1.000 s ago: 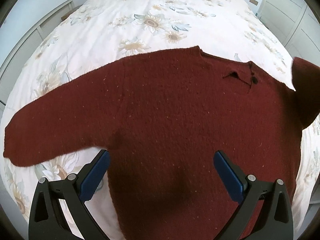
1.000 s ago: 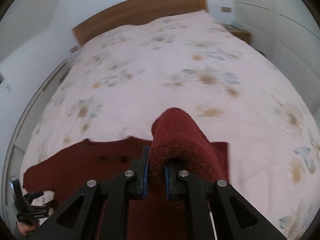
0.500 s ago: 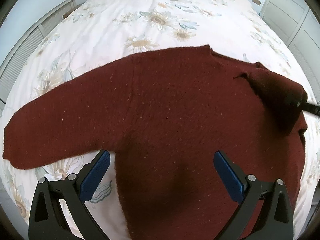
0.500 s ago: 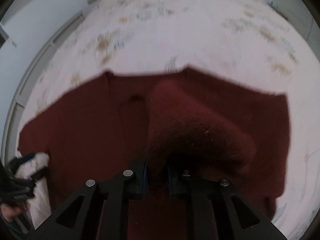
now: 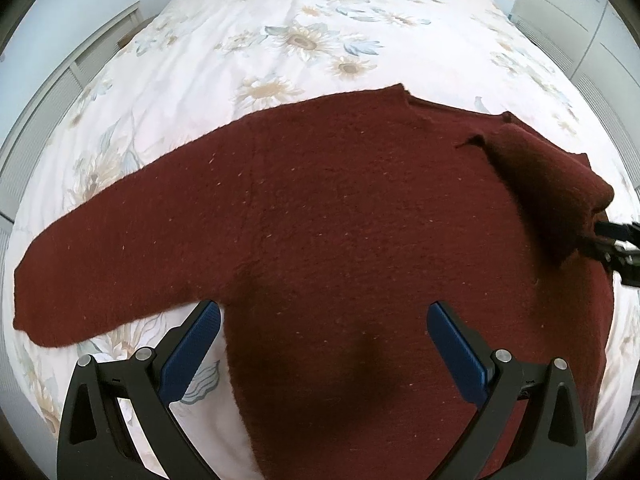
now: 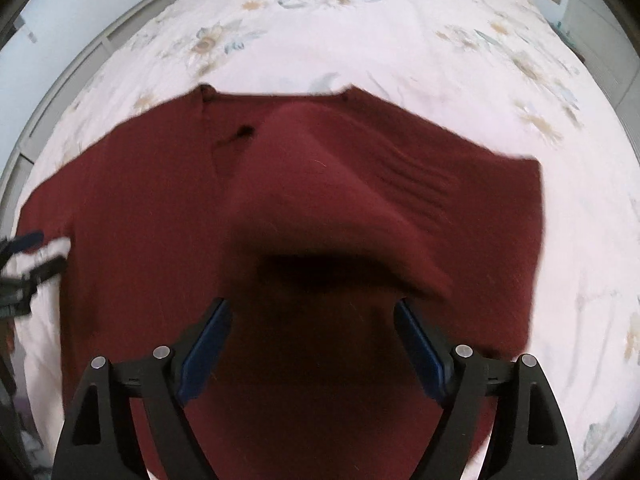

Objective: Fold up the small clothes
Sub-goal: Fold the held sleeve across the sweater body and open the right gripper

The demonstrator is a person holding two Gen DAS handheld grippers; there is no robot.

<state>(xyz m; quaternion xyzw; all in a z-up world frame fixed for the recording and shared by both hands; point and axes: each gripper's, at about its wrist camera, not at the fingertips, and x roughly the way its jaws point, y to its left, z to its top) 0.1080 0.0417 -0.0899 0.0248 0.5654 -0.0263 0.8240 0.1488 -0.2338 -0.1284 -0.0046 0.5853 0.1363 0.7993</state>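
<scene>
A dark red knitted sweater lies spread flat on a bed covered with a white duvet printed with pale flowers. There are no containers in either view; the bed alone carries the garment. From the left wrist view, one sleeve stretches out to the left across the duvet, while the other sleeve is folded back over the body of the sweater near the collar. The left gripper hovers above the lower part of the sweater, its blue-padded fingers spread wide with nothing between them. From the right wrist view, the folded sleeve lies draped across the chest just in front of the right gripper. Its jaws have just been opening; the fingers now stand wide apart and the pads press on nothing, with the sleeve cuff lying just ahead of them. The picture here is slightly blurred.
</scene>
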